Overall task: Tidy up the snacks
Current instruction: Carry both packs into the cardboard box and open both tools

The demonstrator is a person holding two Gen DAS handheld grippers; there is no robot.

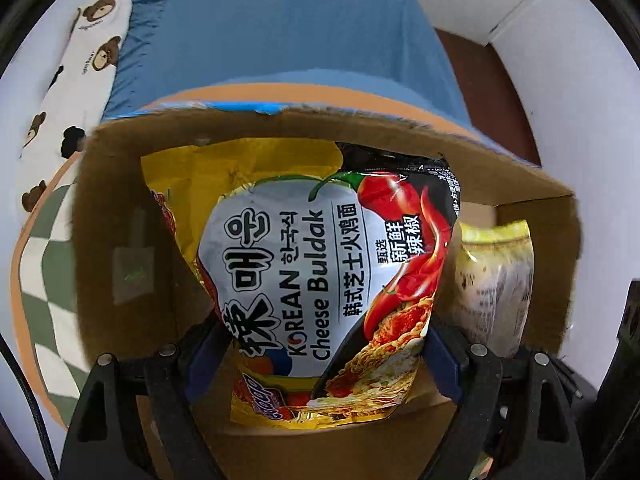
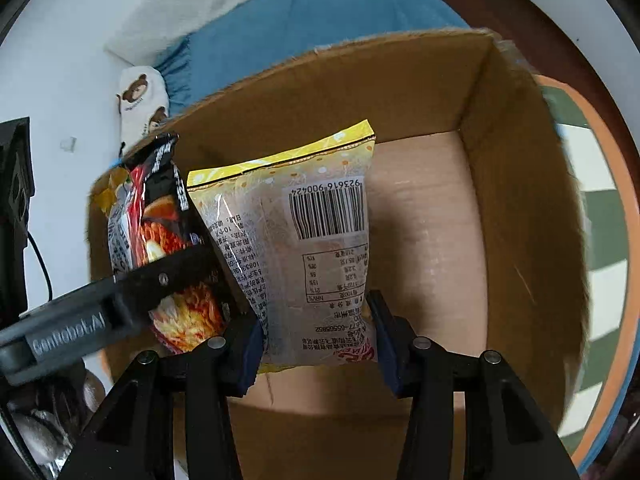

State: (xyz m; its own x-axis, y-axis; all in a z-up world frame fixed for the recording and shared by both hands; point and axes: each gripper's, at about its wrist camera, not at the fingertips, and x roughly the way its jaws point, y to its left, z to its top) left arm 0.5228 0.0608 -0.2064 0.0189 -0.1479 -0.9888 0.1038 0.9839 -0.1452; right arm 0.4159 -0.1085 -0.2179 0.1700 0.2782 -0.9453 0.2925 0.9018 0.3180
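Note:
A brown cardboard box (image 1: pixel 120 208) stands open; it also shows in the right wrist view (image 2: pixel 520 208). My left gripper (image 1: pixel 322 356) is shut on a Korean Cheese Buldak noodle packet (image 1: pixel 316 280) and holds it upright inside the box, in front of a yellow packet (image 1: pixel 224 176). My right gripper (image 2: pixel 318 344) is shut on a clear snack bag with a yellow top and a barcode (image 2: pixel 316 240), upright inside the box. That bag shows at the right in the left wrist view (image 1: pixel 496 280). The noodle packet (image 2: pixel 168 216) and the left gripper's finger (image 2: pixel 160 280) show at the left in the right wrist view.
The box sits on a green and white checkered mat with an orange border (image 1: pixel 44 280), also in the right wrist view (image 2: pixel 604 280). Behind it is a bed with a blue sheet (image 1: pixel 280 32) and a white bear-print pillow (image 1: pixel 80 64). The box floor to the right (image 2: pixel 424 240) is bare.

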